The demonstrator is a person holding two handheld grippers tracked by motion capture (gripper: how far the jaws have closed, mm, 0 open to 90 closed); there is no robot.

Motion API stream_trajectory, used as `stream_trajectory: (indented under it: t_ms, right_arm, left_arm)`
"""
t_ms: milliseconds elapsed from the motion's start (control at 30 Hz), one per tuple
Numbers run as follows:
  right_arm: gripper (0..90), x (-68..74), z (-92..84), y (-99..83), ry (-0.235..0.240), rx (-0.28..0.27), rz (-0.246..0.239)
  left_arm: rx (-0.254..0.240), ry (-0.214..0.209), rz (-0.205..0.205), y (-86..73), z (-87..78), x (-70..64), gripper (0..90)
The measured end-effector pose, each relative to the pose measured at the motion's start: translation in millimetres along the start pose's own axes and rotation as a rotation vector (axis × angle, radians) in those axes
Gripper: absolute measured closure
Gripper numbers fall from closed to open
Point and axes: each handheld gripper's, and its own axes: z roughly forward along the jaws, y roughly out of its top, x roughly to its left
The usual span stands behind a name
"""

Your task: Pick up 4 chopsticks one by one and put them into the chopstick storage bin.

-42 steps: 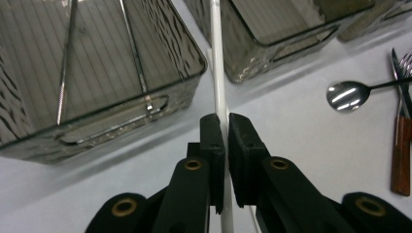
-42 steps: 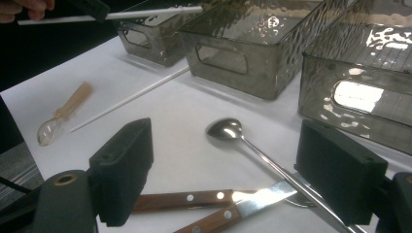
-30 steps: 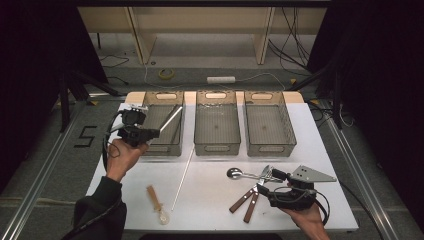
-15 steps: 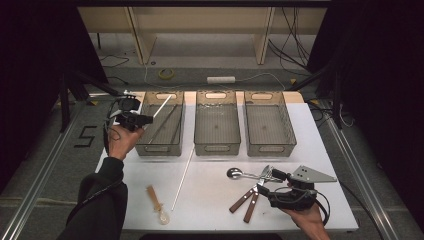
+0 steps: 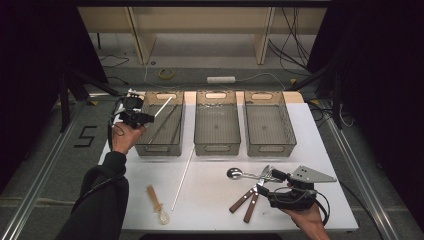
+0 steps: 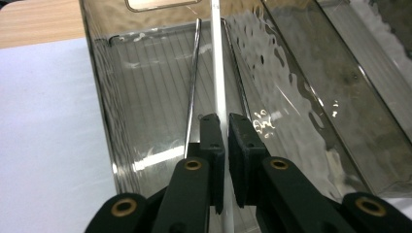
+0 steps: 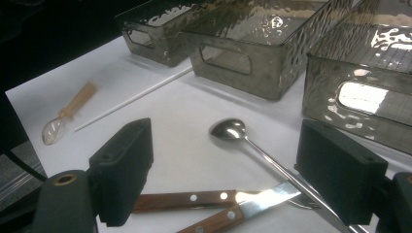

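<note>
The left gripper [image 5: 142, 118] had its fingers [image 6: 212, 145] clamped on a white stick [image 6: 218, 73], which slanted up over the left bin [image 5: 176, 131], its far end above the bin's open top. A dark metal rod [image 6: 193, 92] already lay along the floor of that bin. The step in hand looked like dropping the stick in with it; the next move would call for lowering and levelling the stick so its whole length cleared the walls, then parting the fingers. A second white stick [image 5: 183, 177] lay on the surface [image 5: 210, 200] in front of the bins, beside a pale plastic spoon [image 5: 157, 205]. The right gripper [image 5: 272, 182] rested low near the front edge with its fingers [image 7: 121, 167] wide apart and holding nothing, set around a metal spoon [image 7: 233, 131] and two wooden-handled pieces of cutlery [image 7: 194, 199]. The middle bin [image 5: 217, 125] and right bin [image 5: 269, 127] looked empty, so most of the sorting seemed left to do.
</note>
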Motion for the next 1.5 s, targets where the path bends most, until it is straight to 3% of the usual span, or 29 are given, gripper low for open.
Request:
stream_trajectory:
  t_ms: [200,267,400,533,633,767,967,1267,1500]
  right_arm:
    - [22.1,-1.1,-0.9,-0.1,0.001,-0.003,0.002]
    - [22.1,-1.2,-1.2,-0.2,0.000,-0.003,0.002]
    - [22.1,-0.6,-1.1,-0.1,0.000,-0.003,0.001]
    - [22.1,-0.7,-1.2,-0.2,-0.001,-0.003,0.001]
    - [22.1,-0.4,-1.1,-0.2,-0.001,-0.001,0.001]
    - [22.1,-0.1,-0.7,-0.3,-0.001,0.001,0.002]
    - [22.1,-0.7,-0.7,-0.4,-0.003,0.001,0.003]
    - [22.1,-0.2,-0.7,-0.2,-0.007,0.003,0.000]
    - [22.0,0.5,-0.3,-0.1,-0.003,0.007,-0.002]
  left_arm:
    - [0.010,-0.012,0.002,0.0,14.4,-1.1,84.5]
    - [0.010,0.007,0.000,0.2,16.5,-0.4,83.3]
    - [-0.002,-0.008,0.006,1.9,13.8,-1.5,61.6]
    - [-0.018,-0.062,-0.003,0.3,2.8,-7.8,51.3]
    - [-0.024,-0.083,0.013,-3.1,-6.4,-15.2,43.7]
    - [-0.035,-0.124,-0.005,-8.9,-19.7,-22.6,34.2]
    - [-0.016,-0.158,0.005,-22.2,-29.9,-33.8,30.9]
    - [0.033,-0.120,0.067,-39.8,-36.8,-54.7,26.2]
    - [0.110,-0.094,0.094,-49.8,-40.5,-66.9,27.3]
